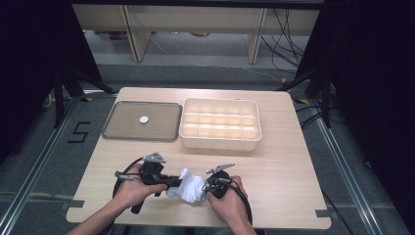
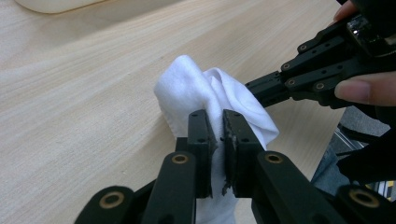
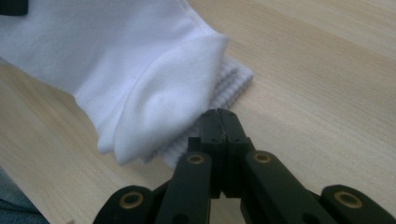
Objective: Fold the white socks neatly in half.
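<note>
A white sock (image 1: 191,186), folded over on itself, sits near the front edge of the wooden table (image 1: 274,161) between both hands. My left gripper (image 2: 219,123) is shut on a fold of this sock (image 2: 196,88), with white fabric pinched between its pads; it comes in from the left (image 1: 171,182). My right gripper (image 3: 218,114) is shut, its jaws pressed together with no fabric seen between them. Its tips rest at the ribbed cuff (image 3: 233,77) of the sock (image 3: 154,88). In the left gripper view the right gripper (image 2: 254,88) reaches into the sock from the right.
A beige box (image 1: 218,143) divided into several compartments stands at the middle back of the table. Left of it lies a flat grey tray (image 1: 110,128) with a small white disc (image 1: 144,119) on it. Both forearms come in over the front edge.
</note>
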{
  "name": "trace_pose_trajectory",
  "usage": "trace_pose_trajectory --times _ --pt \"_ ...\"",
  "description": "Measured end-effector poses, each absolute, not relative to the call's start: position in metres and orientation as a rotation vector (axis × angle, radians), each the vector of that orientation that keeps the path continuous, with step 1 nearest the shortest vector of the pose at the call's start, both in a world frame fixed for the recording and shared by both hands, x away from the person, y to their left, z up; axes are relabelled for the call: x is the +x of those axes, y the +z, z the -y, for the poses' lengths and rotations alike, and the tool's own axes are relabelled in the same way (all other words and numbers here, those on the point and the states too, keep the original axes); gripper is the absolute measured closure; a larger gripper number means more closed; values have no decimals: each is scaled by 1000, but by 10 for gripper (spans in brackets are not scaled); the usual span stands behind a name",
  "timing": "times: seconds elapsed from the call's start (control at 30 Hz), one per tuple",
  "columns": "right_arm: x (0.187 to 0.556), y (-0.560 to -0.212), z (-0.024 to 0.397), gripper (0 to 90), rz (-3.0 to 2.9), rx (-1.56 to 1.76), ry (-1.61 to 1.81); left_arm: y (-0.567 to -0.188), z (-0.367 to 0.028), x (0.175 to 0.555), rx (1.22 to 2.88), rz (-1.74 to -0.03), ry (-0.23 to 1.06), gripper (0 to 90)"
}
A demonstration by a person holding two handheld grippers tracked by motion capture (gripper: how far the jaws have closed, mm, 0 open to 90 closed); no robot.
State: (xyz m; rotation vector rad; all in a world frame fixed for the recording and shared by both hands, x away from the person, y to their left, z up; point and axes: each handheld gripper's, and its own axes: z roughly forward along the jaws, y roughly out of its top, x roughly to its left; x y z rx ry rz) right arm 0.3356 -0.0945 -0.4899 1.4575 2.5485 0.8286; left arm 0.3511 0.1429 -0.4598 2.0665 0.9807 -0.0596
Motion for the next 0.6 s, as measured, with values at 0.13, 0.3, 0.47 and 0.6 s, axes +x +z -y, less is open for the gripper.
trace_pose_trajectory --times 0.13,0.3,0.47,0.6 --pt "335 -490 93 900 -2548 1467 822 -460 -142 351 2065 -983 -56 816" --pt "335 -490 90 900 -2550 1494 808 -460 -142 352 2068 -978 -65 816" --pt "335 -491 88 900 -2541 1495 802 -460 -142 352 2069 -978 -64 816" --pt "336 -491 86 900 -2553 1465 804 -459 -142 352 2071 -981 -62 815"
